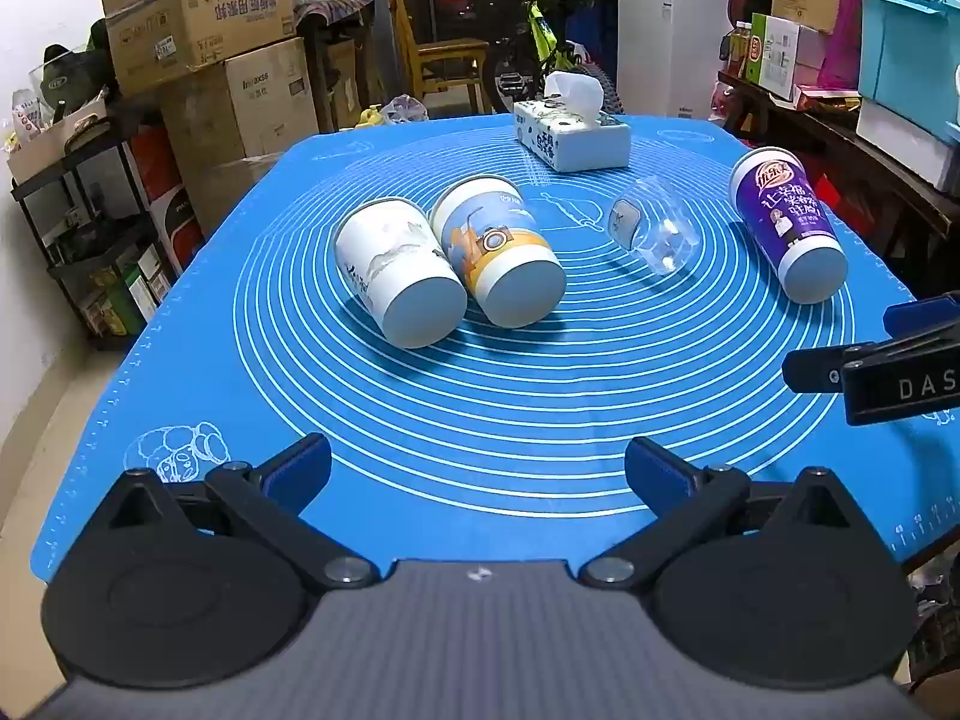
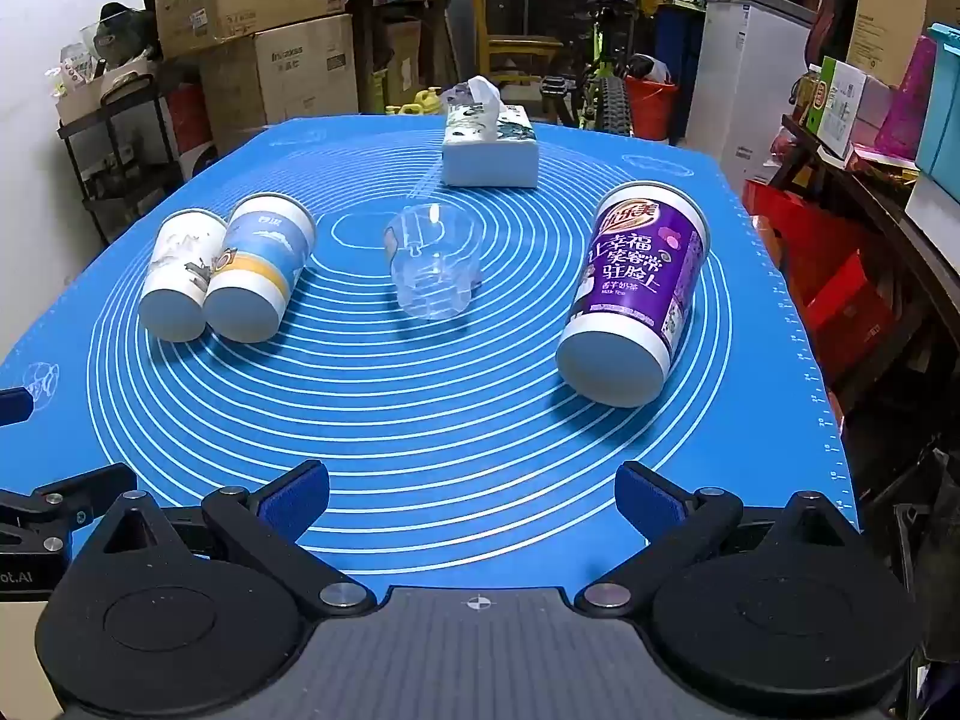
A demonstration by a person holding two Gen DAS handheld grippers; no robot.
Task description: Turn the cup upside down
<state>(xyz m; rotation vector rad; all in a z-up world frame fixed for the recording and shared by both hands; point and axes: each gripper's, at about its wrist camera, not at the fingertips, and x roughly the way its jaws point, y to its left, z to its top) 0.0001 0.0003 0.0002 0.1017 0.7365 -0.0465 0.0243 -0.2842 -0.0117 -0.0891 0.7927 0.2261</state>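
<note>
Left gripper (image 1: 478, 468): fingers wide apart, nothing btwn them, over the near edge of the blue mat (image 1: 540, 420); right gripper (image 2: 472, 495): same, fingers spread, holding nothing, also at the near edge; its tip shows at the right side of the left view.

Four cups lie on their sides on the mat, bases toward the cams; white cup (image 1: 399, 276) & blue-yellow cup (image 1: 498, 255) touch side by side on the left; clear plastic cup (image 2: 433, 267) near centre, apart from the rest; purple milk-tea cup (image 2: 633, 294) on the right, closest to the right gripper, well apart from the others.

Tissue box (image 2: 489, 147) at the far side of the mat; cardboard boxes (image 1: 204, 18) stacked beyond on the left; bicycle (image 1: 540, 42) behind.
</note>
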